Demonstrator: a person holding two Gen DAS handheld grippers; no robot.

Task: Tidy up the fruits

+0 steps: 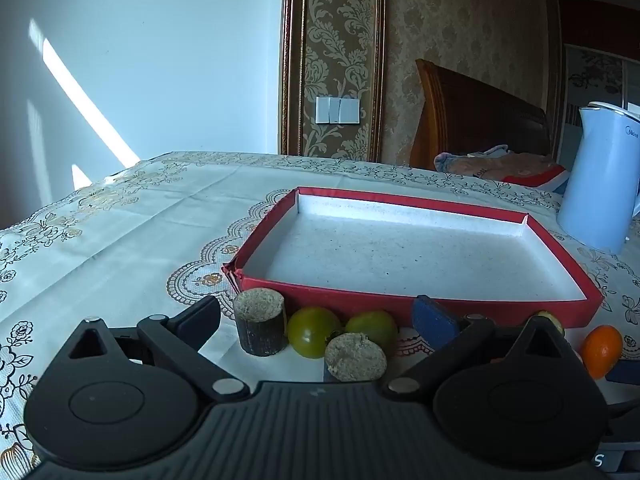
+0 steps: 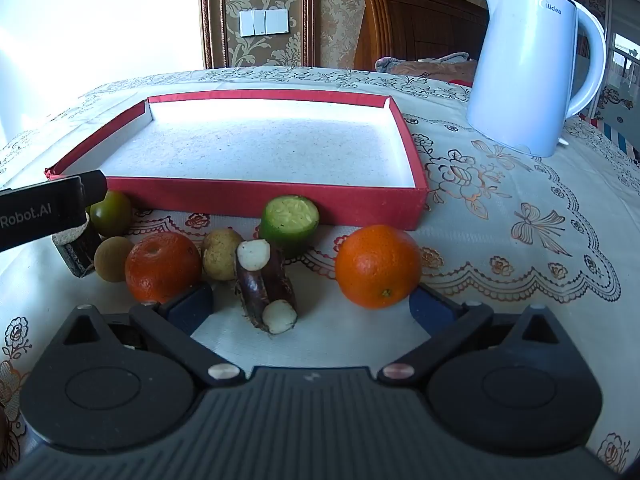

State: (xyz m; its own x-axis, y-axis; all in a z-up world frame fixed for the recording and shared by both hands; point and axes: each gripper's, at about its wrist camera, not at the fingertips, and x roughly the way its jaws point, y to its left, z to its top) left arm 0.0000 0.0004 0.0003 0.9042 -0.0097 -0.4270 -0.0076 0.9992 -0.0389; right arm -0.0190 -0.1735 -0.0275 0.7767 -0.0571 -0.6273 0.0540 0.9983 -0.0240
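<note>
A shallow red box with a bare white floor lies on the tablecloth. Along its near wall lie two oranges, a cut cucumber piece, two dark sugarcane pieces, two pale round fruits and a green tomato. My right gripper is open, with the sugarcane pieces just ahead between its fingers. My left gripper is open and low over the table, facing two green tomatoes and two sugarcane stubs. Neither gripper touches anything.
A white electric kettle stands to the right of the box. One left finger reaches in from the left in the right wrist view. Beyond the table's far edge are a wooden headboard and patterned wallpaper.
</note>
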